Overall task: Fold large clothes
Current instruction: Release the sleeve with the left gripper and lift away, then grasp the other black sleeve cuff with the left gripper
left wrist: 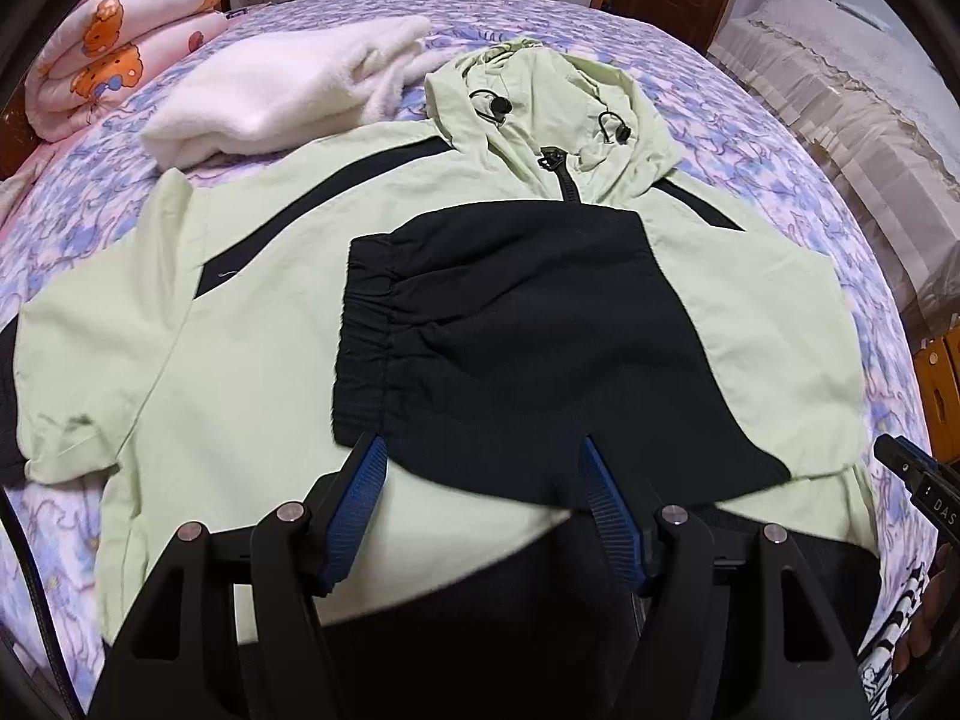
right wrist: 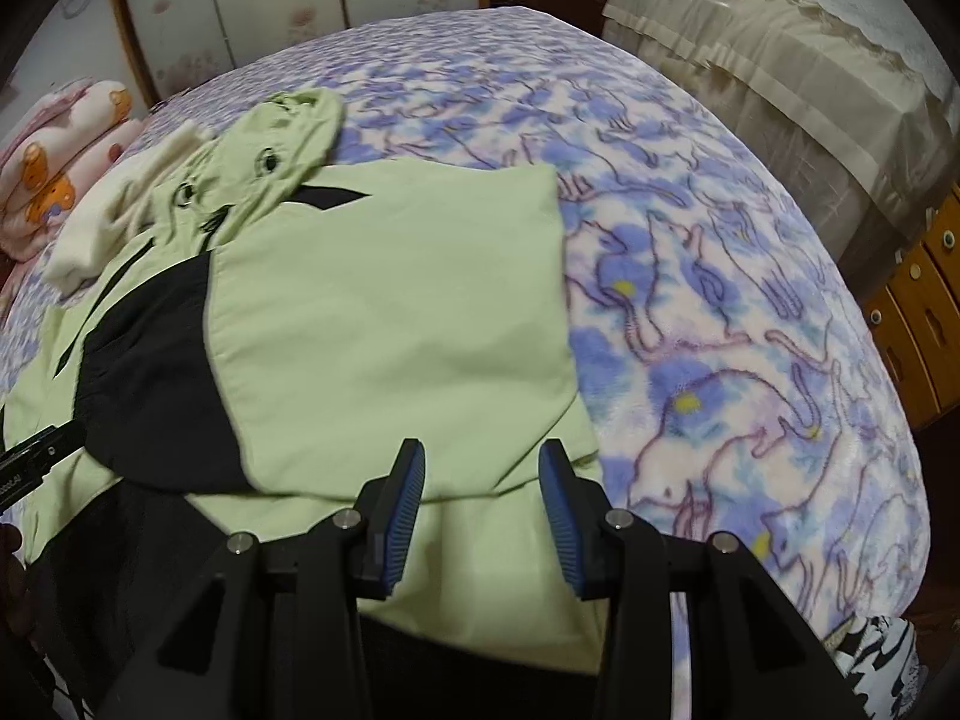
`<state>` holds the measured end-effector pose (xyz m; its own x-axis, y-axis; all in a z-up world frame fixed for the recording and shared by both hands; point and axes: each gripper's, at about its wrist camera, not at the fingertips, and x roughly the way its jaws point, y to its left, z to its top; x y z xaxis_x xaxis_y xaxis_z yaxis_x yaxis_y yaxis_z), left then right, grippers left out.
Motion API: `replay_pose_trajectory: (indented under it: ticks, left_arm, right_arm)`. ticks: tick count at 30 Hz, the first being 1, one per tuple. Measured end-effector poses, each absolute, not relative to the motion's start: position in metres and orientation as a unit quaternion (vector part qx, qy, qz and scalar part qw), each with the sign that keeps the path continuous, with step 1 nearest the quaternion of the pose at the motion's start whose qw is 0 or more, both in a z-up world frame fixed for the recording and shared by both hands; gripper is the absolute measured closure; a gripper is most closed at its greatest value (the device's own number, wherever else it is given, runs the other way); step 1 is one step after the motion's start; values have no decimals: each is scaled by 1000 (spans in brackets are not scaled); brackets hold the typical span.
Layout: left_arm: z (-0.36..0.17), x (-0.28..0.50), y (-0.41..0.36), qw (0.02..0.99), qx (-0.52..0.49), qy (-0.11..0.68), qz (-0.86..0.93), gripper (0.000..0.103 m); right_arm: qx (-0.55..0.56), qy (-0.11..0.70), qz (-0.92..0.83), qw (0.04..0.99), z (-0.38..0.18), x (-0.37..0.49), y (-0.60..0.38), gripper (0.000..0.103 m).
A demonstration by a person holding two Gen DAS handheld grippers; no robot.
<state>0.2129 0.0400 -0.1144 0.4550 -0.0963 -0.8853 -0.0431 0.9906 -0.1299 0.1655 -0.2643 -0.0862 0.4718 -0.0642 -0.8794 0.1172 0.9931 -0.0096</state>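
Both tongs, left gripper and right gripper, hang spread, seemingly empty, above the jacket.

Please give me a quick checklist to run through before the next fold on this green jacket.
1. Left tool free of cloth: ok, open, nothing between its pads, hovering over the folded-in black sleeve.
2. Right tool free of cloth: ok, open, nothing pinched, above the jacket.
3. One sleeve folded across the chest: ok, cuff lies on the front.
4. Other sleeve folded in: not ok, it lies spread out on the bed.
5. Hood flat: not ok, bunched, with cords loose.
6. Room to fold: cannot tell, the white fleece lies near the shoulder.
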Motion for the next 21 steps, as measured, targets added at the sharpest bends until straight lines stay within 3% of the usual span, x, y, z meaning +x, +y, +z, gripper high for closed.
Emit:
replay_pose_trajectory:
  ticks: [21]
  left_arm:
    - [-79, 96, 69, 839, -48, 541, -36, 37]
  right_arm:
    - [8, 529, 3, 848, -43, 97, -187, 63]
